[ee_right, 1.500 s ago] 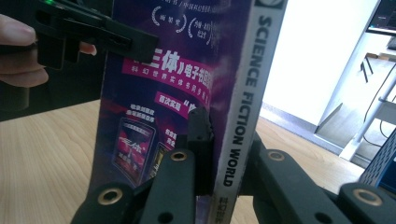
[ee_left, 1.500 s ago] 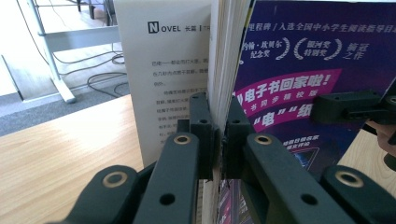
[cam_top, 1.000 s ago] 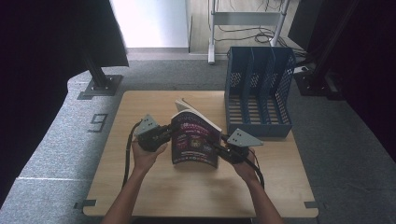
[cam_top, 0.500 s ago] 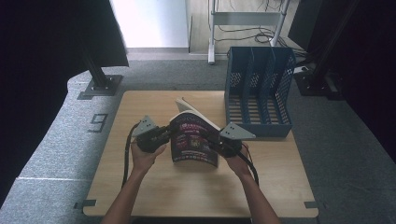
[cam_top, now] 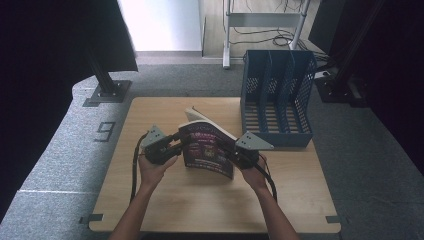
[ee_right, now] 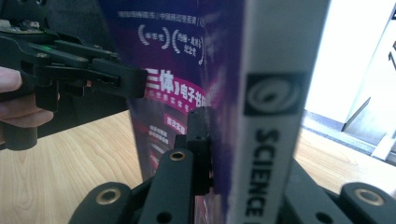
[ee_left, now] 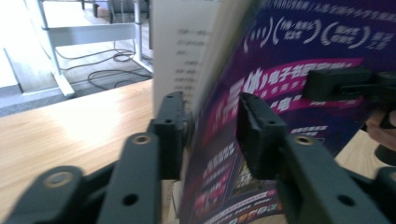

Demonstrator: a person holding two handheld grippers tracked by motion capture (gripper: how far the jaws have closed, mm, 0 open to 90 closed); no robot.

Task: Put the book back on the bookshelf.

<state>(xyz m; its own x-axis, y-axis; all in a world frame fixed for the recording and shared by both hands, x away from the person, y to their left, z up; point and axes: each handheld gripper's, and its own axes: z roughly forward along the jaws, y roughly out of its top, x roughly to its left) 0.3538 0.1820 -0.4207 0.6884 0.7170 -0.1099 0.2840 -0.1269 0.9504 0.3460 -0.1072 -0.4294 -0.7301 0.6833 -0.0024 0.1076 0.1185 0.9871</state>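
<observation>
A paperback book with a purple cover stands upright on the wooden table, held between both hands. My left gripper is at its page edge. In the left gripper view the jaws have just been opening: they straddle the book, and the right-hand jaw stands off the cover. My right gripper holds the spine side. Its jaws have just closed further, and they press on the book by its white spine.
A blue three-slot file rack stands at the table's back right, close behind the book. A white metal stand is on the floor beyond. Black curtains hang at the left and right.
The left gripper's jaws have spread apart around the page edge. The right gripper has shifted slightly left and tightened on the spine side. The book stays upright in place.
</observation>
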